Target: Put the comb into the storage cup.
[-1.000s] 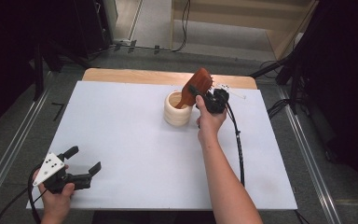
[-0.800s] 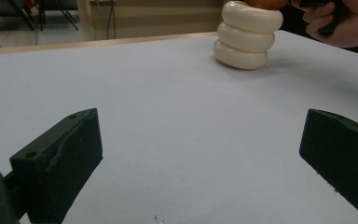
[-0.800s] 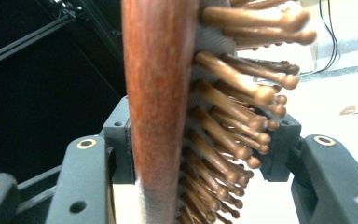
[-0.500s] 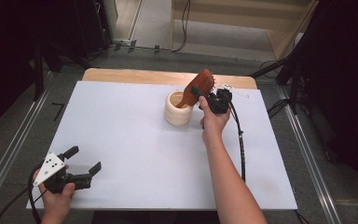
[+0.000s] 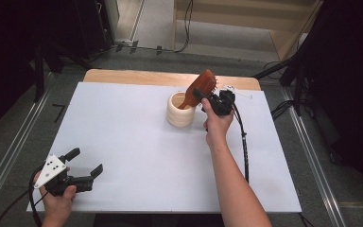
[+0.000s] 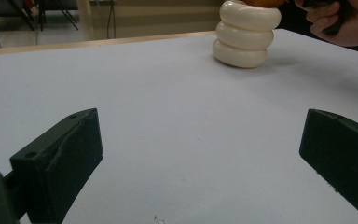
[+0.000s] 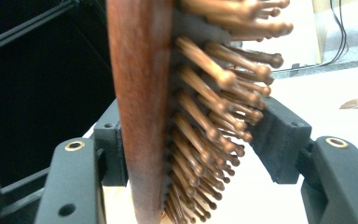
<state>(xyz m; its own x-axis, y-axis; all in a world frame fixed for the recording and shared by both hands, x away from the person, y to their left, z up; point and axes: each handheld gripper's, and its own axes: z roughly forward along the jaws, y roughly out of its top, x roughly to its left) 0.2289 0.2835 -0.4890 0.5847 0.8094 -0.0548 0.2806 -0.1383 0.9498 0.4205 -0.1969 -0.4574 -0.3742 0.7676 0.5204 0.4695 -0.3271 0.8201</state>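
Where cup (image 5: 180,113) hides hairbrush (image 5: 203,85) handle, tongs (image 5: 201,97) loosening

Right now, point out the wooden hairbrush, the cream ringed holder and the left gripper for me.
wooden hairbrush (image 5: 204,83), high view, on the back of its head.
cream ringed holder (image 5: 179,117), high view, on its outer wall.
left gripper (image 5: 86,162), high view, midway between its open fingertips.

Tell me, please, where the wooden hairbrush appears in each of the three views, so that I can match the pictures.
High view: the hairbrush is above centre, handle down in the cream ribbed cup, head beside the right gripper.
Left gripper view: an orange sliver of it at the top edge, above the cup.
Right gripper view: its head stands close up between the jaws, which have just been opening.
Shared landmark: the cup.
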